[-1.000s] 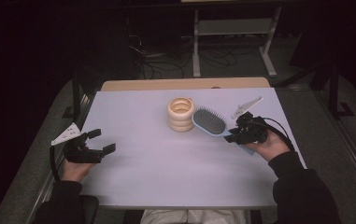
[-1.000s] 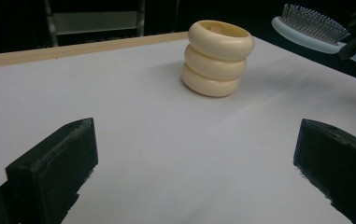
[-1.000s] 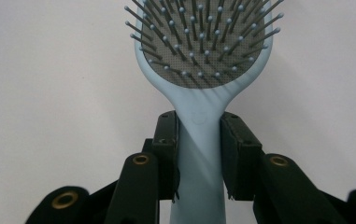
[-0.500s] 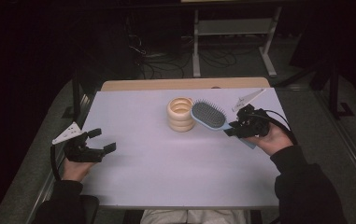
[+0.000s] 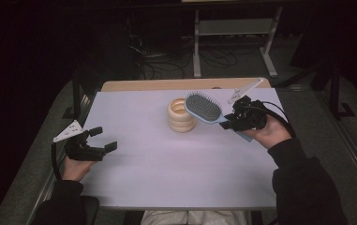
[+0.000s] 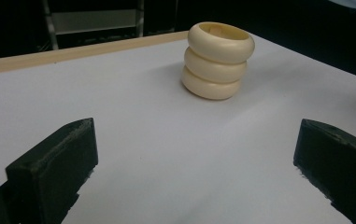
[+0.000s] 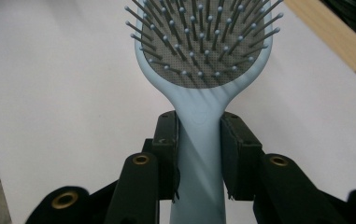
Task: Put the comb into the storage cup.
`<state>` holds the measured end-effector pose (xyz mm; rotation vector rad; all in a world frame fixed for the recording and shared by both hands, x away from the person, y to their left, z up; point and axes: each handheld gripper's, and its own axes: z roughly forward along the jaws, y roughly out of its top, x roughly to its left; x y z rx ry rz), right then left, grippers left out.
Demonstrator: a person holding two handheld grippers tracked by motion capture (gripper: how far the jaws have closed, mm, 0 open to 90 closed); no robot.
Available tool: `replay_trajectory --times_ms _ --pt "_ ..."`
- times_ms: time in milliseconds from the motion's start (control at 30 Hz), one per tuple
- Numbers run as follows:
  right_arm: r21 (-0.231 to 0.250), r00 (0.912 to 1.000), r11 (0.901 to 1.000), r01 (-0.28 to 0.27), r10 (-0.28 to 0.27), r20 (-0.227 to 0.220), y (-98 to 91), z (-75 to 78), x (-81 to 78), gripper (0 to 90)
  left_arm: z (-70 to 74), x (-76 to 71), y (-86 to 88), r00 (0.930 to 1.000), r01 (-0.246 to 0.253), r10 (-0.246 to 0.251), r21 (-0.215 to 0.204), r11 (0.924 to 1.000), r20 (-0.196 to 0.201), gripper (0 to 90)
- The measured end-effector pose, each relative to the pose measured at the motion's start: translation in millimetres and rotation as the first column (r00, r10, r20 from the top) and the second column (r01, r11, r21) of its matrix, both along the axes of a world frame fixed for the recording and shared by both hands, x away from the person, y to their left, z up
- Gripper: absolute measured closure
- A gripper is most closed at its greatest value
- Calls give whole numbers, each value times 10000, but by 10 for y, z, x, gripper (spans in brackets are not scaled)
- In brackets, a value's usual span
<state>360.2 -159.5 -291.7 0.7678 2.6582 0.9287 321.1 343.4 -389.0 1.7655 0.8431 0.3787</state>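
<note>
My left gripper (image 5: 96,143) sat low over the near left part of the white table (image 5: 157,173), well to the left of the cream ringed holder (image 5: 181,115) and nearer to me than it. Its jaws stood wide apart with nothing between them, and in the left gripper view they framed bare tabletop with the holder (image 6: 217,60) upright farther off. I judged that I parked that hand there to keep it out of the way while staying aimed at the holder, ready to steady it if needed. The holder itself stood in the middle of the table toward the far wooden edge (image 5: 167,85), three stacked rings with an open top, which made it a likely place to drop something into. Just right of the holder and above the tabletop, the light blue hairbrush (image 5: 203,108) hung in the air with its head beside the holder's rim and its bristles turned up and toward me. My right gripper (image 5: 230,123) was clamped on the brush handle, farther right of the holder. In the right gripper view the two pads (image 7: 165,154) pressed the narrow neck of the hairbrush (image 7: 201,70) from either side, close under the head; I judged that hold gave me control of the head.
</note>
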Motion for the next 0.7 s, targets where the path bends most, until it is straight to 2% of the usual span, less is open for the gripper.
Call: replay_trajectory --times_ms 200,533,700 --pt "93 9999 9999 -93 92 131 114 121 41 685 84 16 -33 9999 165 -165 -88 9998 31 0" --pt "-297 9991 9991 -314 322 264 308 181 70 685 233 109 -123 9990 419 -427 -614 9972 -106 0" --pt "-309 9984 9986 -437 448 334 390 197 80 685 322 168 -281 9965 825 -830 -382 9959 -129 0"
